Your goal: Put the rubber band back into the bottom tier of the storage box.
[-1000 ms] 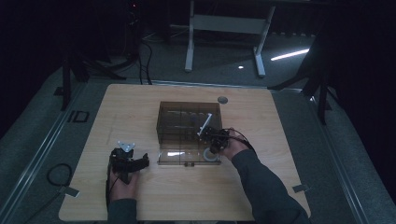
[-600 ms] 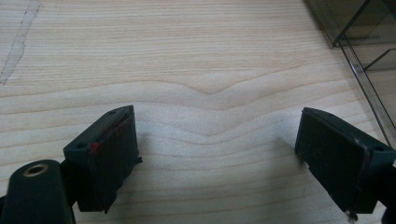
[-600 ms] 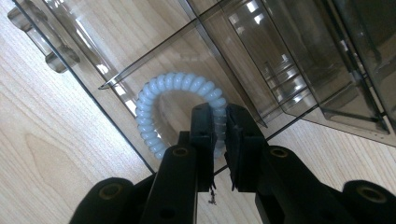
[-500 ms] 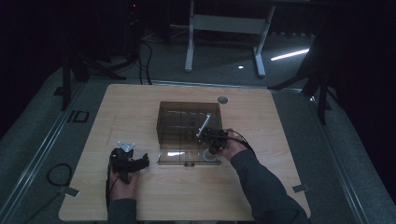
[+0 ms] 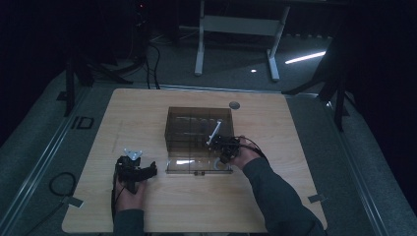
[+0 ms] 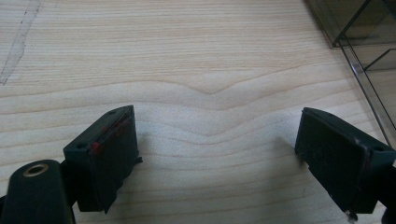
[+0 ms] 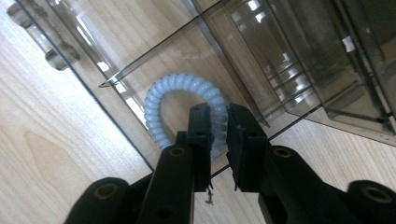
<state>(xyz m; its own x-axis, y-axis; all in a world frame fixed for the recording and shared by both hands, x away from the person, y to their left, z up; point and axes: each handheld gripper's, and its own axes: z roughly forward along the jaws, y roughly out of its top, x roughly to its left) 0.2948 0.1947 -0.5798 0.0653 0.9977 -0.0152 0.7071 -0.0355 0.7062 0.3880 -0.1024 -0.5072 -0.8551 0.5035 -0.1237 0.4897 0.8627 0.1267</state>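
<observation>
A smoky clear plastic box (image 5: 198, 129) stands mid-table, its lid (image 7: 140, 84) folded flat toward the person. A white spiral ring (image 7: 173, 88) lies on that lid; in the high view the spiral ring (image 5: 217, 165) is a pale arc. My right gripper (image 7: 226, 116) reaches down onto the ring and grips one side of the coil between its jaws, which have just been opening a little. From above, the right gripper (image 5: 222, 147) sits at the box's front right corner. My left gripper (image 6: 217, 130) rests open on bare wood, nothing between its jaws. The left gripper (image 5: 135, 169) lies left of the lid.
The wooden table (image 5: 147, 113) has free room left of and behind the box. A small round grommet (image 5: 234, 104) sits near the far edge. A thin white streak (image 5: 214, 132) shows inside the box. The box's clear corner (image 6: 359, 42) is at the left gripper view's right edge.
</observation>
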